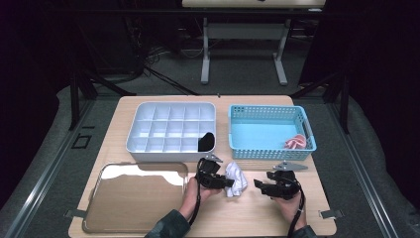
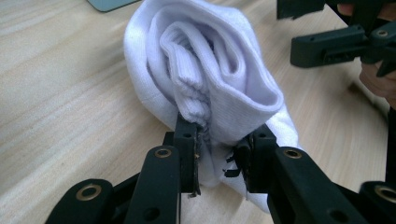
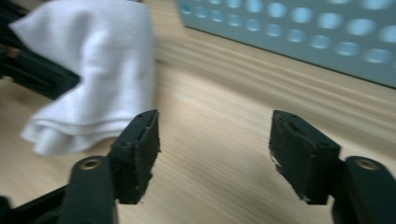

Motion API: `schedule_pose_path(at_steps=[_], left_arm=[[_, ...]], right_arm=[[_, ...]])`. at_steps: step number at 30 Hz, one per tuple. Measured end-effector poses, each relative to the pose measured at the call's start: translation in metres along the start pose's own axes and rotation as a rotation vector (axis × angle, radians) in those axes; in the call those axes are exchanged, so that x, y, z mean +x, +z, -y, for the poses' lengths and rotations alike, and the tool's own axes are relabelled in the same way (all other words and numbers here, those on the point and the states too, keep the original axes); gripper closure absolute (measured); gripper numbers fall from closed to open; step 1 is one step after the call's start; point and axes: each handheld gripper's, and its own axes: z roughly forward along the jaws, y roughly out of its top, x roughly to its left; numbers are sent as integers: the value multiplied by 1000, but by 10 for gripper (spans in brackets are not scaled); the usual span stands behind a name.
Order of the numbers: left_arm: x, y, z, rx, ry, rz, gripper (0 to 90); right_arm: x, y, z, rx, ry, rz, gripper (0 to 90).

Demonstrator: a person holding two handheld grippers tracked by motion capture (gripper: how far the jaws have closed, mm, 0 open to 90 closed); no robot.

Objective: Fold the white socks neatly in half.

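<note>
The left gripper's (image 2: 219, 158) jaws are clenched on a fold of a white sock (image 2: 205, 79), pinching the ribbed knit at the bundle's near edge. To its right, the right gripper (image 3: 215, 149) stands released, jaws wide with bare wood between them and the sock just off its left jaw, upper left of that frame.

The sock, rolled into a loose ball with layered folds showing at its open end, rests on the surface (image 1: 257, 208) at lower centre of the high view, between the two grippers. It looks soft, light and limp: likely to sag or unroll if taken by one layer, so a bite across several folds seems the safer hold.

Behind lie a white divided tray (image 1: 171, 130) with a dark item (image 1: 206, 142) in one compartment, a blue basket (image 1: 270, 133) holding a pink-and-white bundle (image 1: 295, 143), and a clear lid (image 1: 133, 196) at lower left.
</note>
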Motion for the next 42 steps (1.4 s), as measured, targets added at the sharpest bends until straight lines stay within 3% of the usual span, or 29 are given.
schedule_pose_path(at_steps=[4, 6, 11, 16, 26, 31, 42], left_arm=[[1, -3, 3, -13, 3, -4, 722], [2, -4, 4, -17, 2, -6, 722], [0, -10, 7, -32, 20, -17, 722], [-1, -17, 8, -54, 21, -23, 722], [-1, -33, 10, -89, 22, -38, 721], [0, -45, 12, -119, 17, -50, 721], [2, -64, 13, -137, 21, -78, 721]], right_arm=[[-9, -7, 9, -27, -9, 78, 199], [-12, -9, 12, -15, -29, 128, 161], [-16, -8, 18, -9, -60, 188, 152], [-18, -7, 22, -7, -77, 217, 129], [-22, -3, 25, 15, -56, 212, 68], [-23, -3, 25, 16, -47, 203, 71], [-24, -2, 26, 11, -40, 197, 76]])
